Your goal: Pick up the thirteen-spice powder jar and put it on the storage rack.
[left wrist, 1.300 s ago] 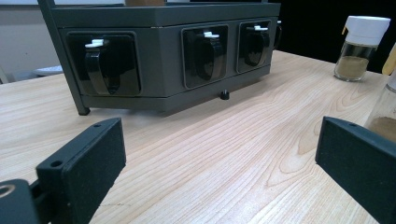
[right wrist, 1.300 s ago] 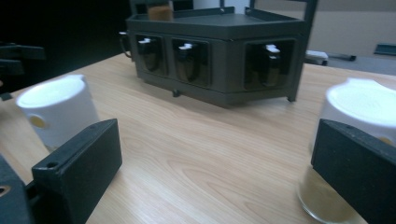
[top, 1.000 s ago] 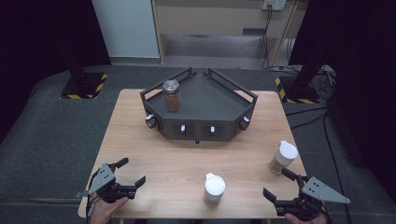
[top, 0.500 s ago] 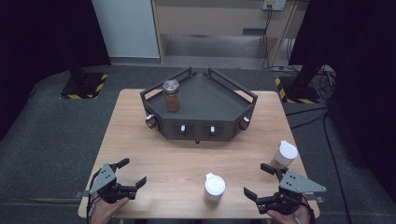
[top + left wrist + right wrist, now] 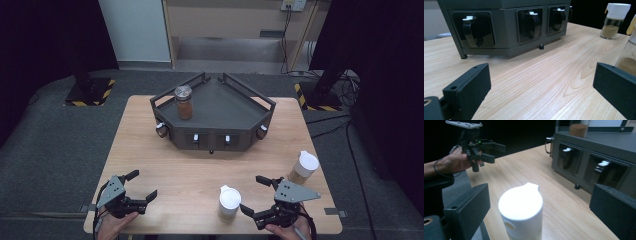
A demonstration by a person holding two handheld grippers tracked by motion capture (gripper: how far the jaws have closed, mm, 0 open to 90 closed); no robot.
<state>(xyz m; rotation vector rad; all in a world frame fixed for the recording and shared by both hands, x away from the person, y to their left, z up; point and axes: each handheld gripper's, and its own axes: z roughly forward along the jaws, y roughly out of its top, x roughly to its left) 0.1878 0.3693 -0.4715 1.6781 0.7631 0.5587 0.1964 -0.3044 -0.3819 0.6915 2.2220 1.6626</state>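
A white-lidded spice jar (image 5: 229, 202) stands near the table's front edge. My right gripper (image 5: 251, 195) is just to its right, open, with its jaws turned toward the jar. In the right gripper view the jar (image 5: 521, 213) sits low between the two spread jaws, untouched. A second white-lidded jar (image 5: 303, 167) stands at the right. A brown-filled jar (image 5: 183, 101) stands on the dark grey rack (image 5: 235, 107). My left gripper (image 5: 143, 184) rests open at the front left, with nothing between its jaws.
The rack's front face (image 5: 506, 27) holds several clips with white tabs. Both white-lidded jars (image 5: 615, 20) appear at the right of the left gripper view. The left hand and its gripper (image 5: 477, 145) show far off in the right gripper view.
My right gripper has moved left from the front right corner to the near jar and turned its open jaws toward it. The left gripper has stayed put.
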